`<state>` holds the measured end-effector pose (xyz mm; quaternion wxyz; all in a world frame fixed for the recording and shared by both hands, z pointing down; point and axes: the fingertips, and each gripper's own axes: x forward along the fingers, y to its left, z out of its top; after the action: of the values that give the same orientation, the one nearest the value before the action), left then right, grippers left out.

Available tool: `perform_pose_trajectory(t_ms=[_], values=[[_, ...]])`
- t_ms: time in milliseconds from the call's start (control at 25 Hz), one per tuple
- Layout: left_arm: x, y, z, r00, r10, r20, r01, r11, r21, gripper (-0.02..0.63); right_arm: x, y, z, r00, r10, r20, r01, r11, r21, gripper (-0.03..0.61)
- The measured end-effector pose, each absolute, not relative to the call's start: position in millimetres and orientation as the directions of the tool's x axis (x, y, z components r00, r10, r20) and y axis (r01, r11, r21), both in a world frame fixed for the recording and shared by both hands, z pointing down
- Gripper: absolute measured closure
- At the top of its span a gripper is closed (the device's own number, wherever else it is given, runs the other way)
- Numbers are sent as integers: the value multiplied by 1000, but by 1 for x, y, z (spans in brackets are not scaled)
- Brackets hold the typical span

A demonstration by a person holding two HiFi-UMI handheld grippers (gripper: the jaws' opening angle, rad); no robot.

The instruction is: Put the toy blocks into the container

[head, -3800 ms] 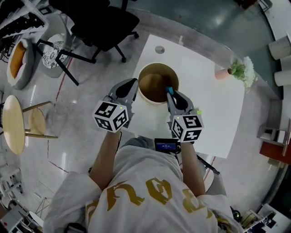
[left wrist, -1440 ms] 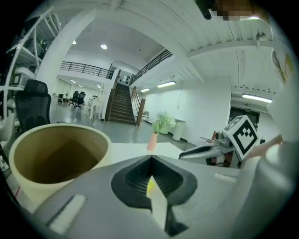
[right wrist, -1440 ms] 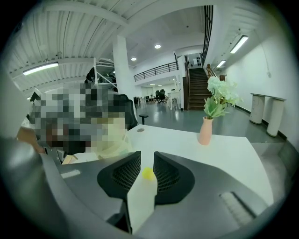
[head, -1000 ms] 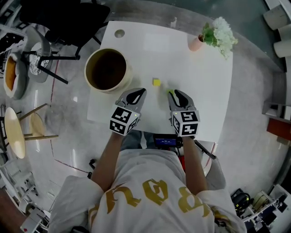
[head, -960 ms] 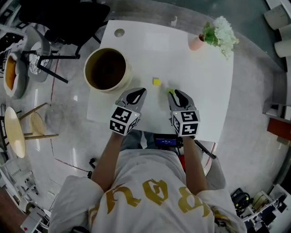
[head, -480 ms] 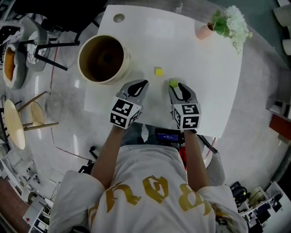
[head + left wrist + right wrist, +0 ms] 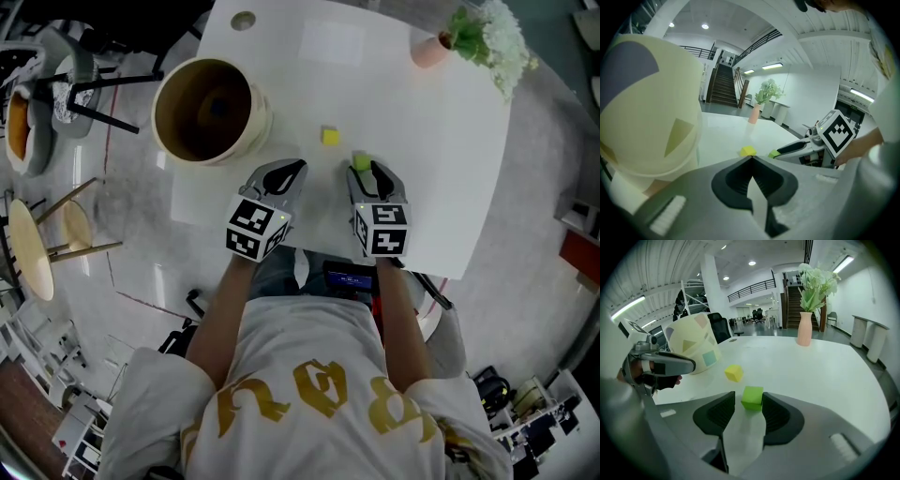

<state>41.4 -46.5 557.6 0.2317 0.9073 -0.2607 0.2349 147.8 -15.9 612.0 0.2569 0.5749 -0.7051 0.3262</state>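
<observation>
Both jaws of my right gripper [image 7: 749, 399], which have just been opening, stand wide around the green block [image 7: 752, 397] near the table's [image 7: 441, 169] front edge, so I should center it before closing gently; my left gripper [image 7: 751, 159] has its jaws together, empty.

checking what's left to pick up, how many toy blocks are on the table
2. A yellow block lies mid-table. A green block sits just right of it, nearer the person. The container is dim inside and may hide more.
</observation>
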Motion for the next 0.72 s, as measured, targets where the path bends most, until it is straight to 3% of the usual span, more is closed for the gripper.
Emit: perform_pose_trajectory(t_ms=[200, 280, 720], values=[[40, -47, 561, 750, -370, 548, -591, -746, 306, 614, 149, -18, 618, -199, -642, 741, -980, 125, -156, 387], [40, -47, 562, 750, -372, 548, -594, -743, 309, 614, 151, -19, 619, -194, -642, 742, -981, 120, -152, 420], [46, -48, 557, 754, -379, 537, -592, -746, 305, 612, 152, -18, 618, -200, -637, 744, -980, 141, -143, 422]])
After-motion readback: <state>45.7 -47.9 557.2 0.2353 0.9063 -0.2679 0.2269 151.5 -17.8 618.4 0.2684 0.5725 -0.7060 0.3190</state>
